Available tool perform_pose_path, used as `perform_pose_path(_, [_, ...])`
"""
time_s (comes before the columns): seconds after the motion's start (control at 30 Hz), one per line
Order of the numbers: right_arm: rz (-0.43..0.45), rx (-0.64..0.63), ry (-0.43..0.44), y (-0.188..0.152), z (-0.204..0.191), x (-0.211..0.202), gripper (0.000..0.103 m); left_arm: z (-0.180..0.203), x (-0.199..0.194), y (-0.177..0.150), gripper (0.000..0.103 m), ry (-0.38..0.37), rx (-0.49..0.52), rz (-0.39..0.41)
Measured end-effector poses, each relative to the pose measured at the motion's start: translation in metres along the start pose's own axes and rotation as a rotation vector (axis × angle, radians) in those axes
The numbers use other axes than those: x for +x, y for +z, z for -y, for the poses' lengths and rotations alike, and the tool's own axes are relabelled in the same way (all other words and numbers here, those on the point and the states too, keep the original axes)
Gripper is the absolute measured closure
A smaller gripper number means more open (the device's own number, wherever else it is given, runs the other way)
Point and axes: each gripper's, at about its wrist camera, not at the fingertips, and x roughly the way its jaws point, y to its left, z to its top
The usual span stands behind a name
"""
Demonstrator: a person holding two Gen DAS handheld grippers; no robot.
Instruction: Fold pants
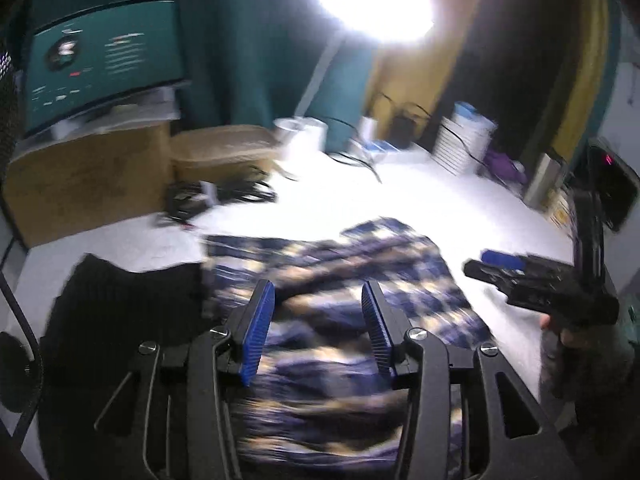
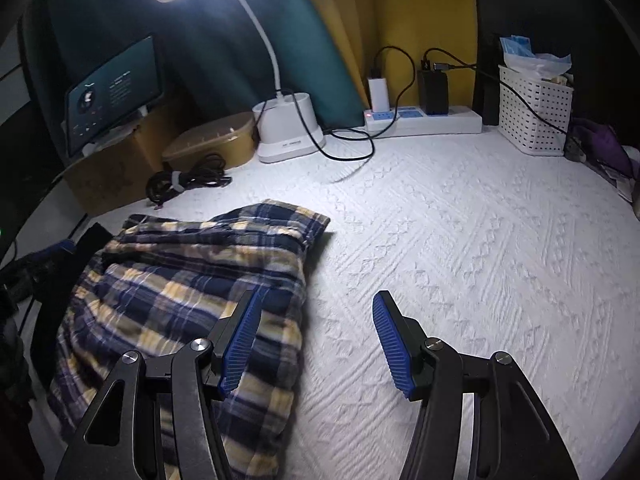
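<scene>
Blue, navy and yellow plaid pants [image 2: 192, 280] lie folded in a thick bundle on the white textured cover [image 2: 460, 260]. In the left wrist view the pants [image 1: 340, 312] fill the lower middle, blurred. My left gripper [image 1: 318, 292] hovers over them, open, its blue pads apart with no cloth pinched between them. My right gripper [image 2: 316, 308] is open too, its left finger over the bundle's right edge and its right finger over bare cover. The left wrist view also catches the right gripper [image 1: 496, 264] at the right, held by a hand.
A black garment [image 1: 120, 300] lies left of the pants. At the back stand a lamp base [image 2: 286, 132], a tan lidded box [image 2: 212, 140], coiled black cables [image 2: 184, 184], a power strip [image 2: 424, 120], a white basket [image 2: 532, 112] and a monitor [image 2: 114, 92] on a cardboard box.
</scene>
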Motion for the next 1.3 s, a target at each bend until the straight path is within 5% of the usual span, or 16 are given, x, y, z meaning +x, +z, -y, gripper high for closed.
perform_pose_path(0.3, [-0.039, -0.017, 0.033, -0.018, -0.006, -0.001, 0.042, 0.034, 0.026, -0.012, 0.058, 0.029, 0.121, -0.109])
perform_pose_path(0.5, [-0.083, -0.03, 0.042, -0.024, -0.009, 0.012, 0.042, 0.019, 0.046, -0.018, 0.056, 0.077, 0.105, -0.182])
perform_pose_path(0.87, [-0.104, -0.034, 0.025, -0.019, -0.007, 0.029, 0.042, 0.013, 0.058, -0.021, 0.051, 0.1, 0.122, -0.203])
perform_pose_path(1.3, [-0.095, -0.026, 0.0, -0.025, -0.007, 0.017, 0.042, 0.002, 0.023, -0.018, 0.051, 0.171, 0.099, -0.15])
